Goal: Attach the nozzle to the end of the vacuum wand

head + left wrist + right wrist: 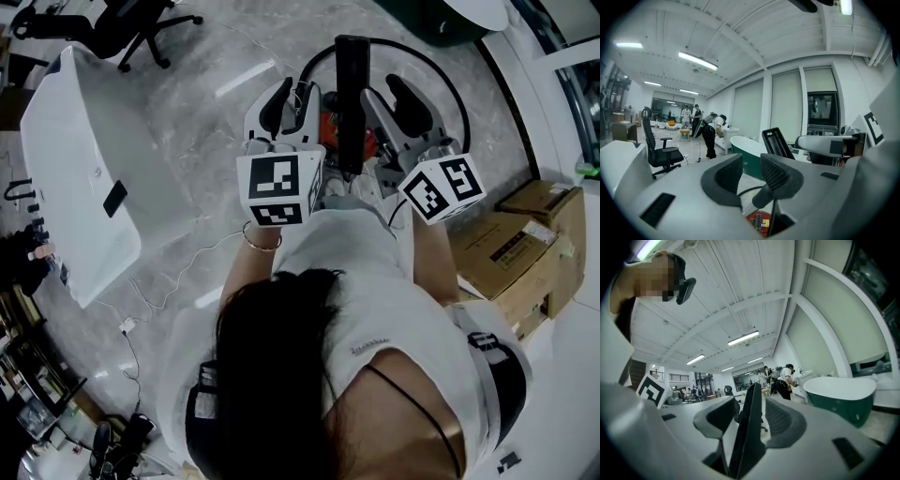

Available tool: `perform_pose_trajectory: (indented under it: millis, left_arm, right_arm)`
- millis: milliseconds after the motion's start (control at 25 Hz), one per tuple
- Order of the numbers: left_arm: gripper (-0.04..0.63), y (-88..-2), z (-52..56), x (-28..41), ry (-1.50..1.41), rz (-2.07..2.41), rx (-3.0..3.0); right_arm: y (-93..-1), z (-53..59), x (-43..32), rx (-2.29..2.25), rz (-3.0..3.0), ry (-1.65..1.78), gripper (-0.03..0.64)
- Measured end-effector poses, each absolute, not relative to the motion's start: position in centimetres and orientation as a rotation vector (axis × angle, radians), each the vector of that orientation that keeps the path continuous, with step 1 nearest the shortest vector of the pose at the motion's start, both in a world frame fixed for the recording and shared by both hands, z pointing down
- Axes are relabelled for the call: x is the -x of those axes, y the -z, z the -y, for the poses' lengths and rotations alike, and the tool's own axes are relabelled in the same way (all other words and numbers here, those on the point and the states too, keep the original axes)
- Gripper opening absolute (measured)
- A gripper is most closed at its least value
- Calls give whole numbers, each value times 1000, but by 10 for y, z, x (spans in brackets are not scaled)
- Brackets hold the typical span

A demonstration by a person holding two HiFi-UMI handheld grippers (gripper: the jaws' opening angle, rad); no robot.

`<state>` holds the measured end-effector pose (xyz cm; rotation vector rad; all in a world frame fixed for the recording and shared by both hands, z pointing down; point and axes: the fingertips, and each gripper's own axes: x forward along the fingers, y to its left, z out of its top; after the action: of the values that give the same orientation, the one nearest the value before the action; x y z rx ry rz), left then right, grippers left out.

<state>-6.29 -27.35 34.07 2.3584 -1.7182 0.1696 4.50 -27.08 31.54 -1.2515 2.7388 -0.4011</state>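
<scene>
A long flat black nozzle (352, 94) runs forward between my two grippers, above a red vacuum body (330, 127) and a looping black hose (441, 70). In the right gripper view the nozzle (749, 437) stands edge-on between the jaws of my right gripper (750, 413), with thin slits of background on both sides. My left gripper (751, 171) has an empty gap between its pads. A dark tube (764, 194) passes under its right jaw towards the red body (758, 220). The nozzle's open end (777, 143) shows further right. In the head view the left gripper (291, 94) and right gripper (392, 94) flank the nozzle.
A white bathtub (75, 187) lies on the marble floor to the left, with an office chair (131, 28) behind it. Cardboard boxes (516, 244) stand at the right. A green tub (745, 150) and several people (710, 133) are further off. A cable (178, 272) trails across the floor.
</scene>
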Motion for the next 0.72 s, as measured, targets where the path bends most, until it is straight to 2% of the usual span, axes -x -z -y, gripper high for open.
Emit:
perform_pose_trajectory:
  millis: [120, 280, 720]
  left_arm:
    - [118, -327, 278, 63, -149, 1731, -2379]
    - [95, -320, 286, 60, -172, 1749, -2413]
    - [55, -312, 293, 47, -192, 1700, -2450]
  right_arm:
    - [-309, 275, -38, 1260, -2767, 350, 213]
    - [-302, 278, -31, 1226, -2774, 336, 152]
    - [-294, 287, -30, 1289, -2766, 308, 66]
